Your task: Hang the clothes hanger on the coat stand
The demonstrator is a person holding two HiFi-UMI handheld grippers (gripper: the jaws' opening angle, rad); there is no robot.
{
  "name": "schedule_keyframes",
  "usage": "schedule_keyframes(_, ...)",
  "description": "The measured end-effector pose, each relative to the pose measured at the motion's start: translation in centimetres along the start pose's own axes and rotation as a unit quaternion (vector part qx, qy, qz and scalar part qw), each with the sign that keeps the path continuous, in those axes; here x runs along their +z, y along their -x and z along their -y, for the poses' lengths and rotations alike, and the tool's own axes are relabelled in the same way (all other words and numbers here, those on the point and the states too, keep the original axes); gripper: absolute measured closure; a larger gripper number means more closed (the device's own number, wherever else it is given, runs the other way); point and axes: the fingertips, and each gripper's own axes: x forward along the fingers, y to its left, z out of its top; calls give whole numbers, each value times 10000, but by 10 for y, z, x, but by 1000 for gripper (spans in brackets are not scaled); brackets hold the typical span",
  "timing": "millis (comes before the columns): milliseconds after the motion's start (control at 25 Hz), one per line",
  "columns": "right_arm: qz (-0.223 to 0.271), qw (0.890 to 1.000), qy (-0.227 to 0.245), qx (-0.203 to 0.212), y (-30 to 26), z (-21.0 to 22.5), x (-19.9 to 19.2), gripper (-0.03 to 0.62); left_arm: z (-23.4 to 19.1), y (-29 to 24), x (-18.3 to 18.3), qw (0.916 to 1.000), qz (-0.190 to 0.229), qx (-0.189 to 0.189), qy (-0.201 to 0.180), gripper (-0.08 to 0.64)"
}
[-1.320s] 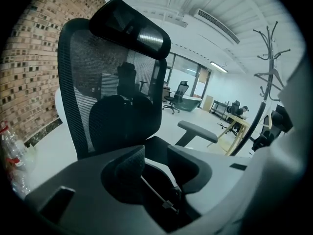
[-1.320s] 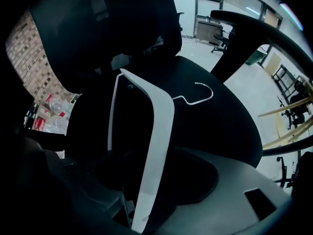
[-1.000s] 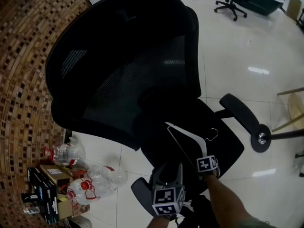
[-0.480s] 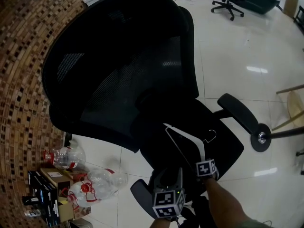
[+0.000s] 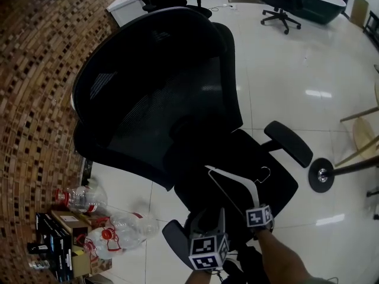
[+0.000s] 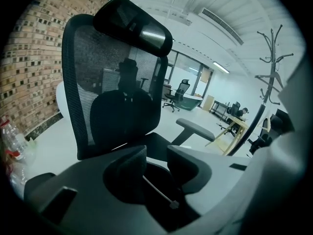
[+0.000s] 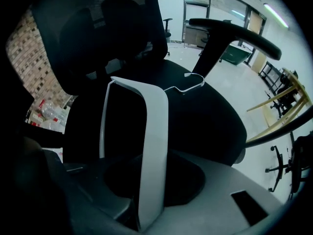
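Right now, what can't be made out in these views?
Stand: left gripper view, foot hidden behind the left gripper.
Hanger: right gripper view, lower end lost between the right gripper's jaws, which have just been closing.
Boxes: head view, print too small.

No word, number or brand can be read anywhere. The clear plastic bottles with red labels (image 5: 105, 232) on the pale floor by the brick wall carry white print, too small and blurred to make out. The dark cardboard cartons (image 5: 54, 245) beside them show pale patches of print, equally illegible. The large black-and-white square marker (image 5: 204, 260) on the nearer grey cube and the smaller square marker (image 5: 258, 216) on the cube just beyond bear only block patterns, no letters or digits.
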Motion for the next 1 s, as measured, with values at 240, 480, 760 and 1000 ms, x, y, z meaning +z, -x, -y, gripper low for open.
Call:
schedule_keyframes(240, 678, 9928, 823, -539, 87, 19, 14, 514, 20, 56, 24, 9998, 163, 33, -71, 423)
schedule_keyframes(480, 1548, 9765, 1287, -765, 209, 29, 34, 514, 49, 127, 54, 9991, 384, 79, -187, 423)
schedule_keyframes(760, 2482, 9485, 1749, -899, 384, 29, 45, 514, 102, 239, 92, 9972, 560, 50, -499, 423)
schedule_keyframes(1000, 3189, 9228, 1918, -996, 529, 27, 29, 514, 157, 337, 115, 9944, 738, -6, -757, 425)
